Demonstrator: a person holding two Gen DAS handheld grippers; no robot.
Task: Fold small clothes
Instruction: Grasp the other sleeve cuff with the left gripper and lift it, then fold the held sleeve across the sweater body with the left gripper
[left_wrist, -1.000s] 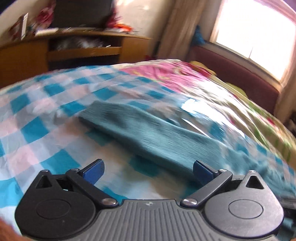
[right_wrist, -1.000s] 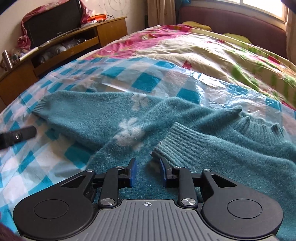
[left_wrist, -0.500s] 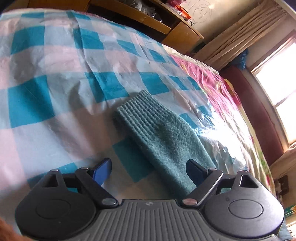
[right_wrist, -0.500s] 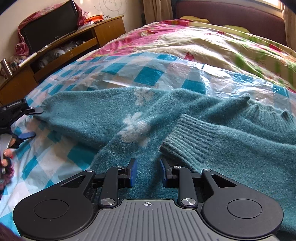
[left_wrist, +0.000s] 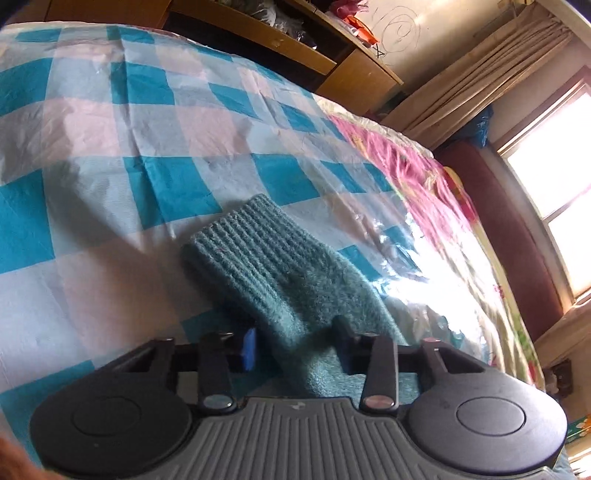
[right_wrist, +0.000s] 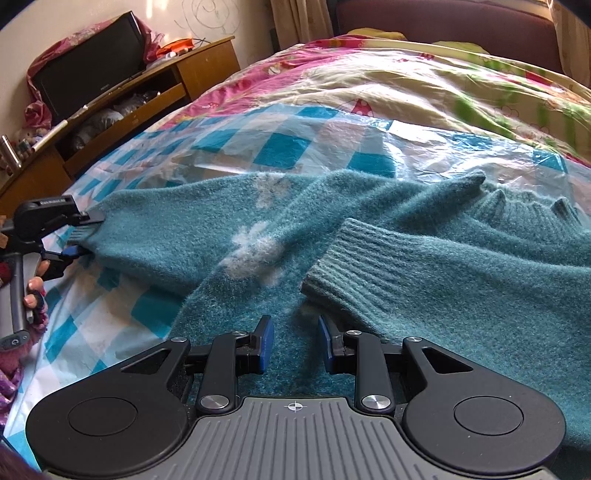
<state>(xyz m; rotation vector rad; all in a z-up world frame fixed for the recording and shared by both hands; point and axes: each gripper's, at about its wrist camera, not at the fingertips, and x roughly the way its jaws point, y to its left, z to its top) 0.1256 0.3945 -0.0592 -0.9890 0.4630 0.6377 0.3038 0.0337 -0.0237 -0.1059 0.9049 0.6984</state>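
Two left gripper (left_wrist: 293, 347) fingers have just closed on the sweater's sleeve (left_wrist: 280, 273); right fingers (right_wrist: 264, 345) apart.

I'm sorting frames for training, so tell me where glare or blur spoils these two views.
Left wrist view: the window is blown out, and white glare on the plastic sheet beside the teal sleeve washes out the checks. Right wrist view: softer sheen on the sheet behind the sweater, knit sharp. Both bend at the edges; no motion blur.
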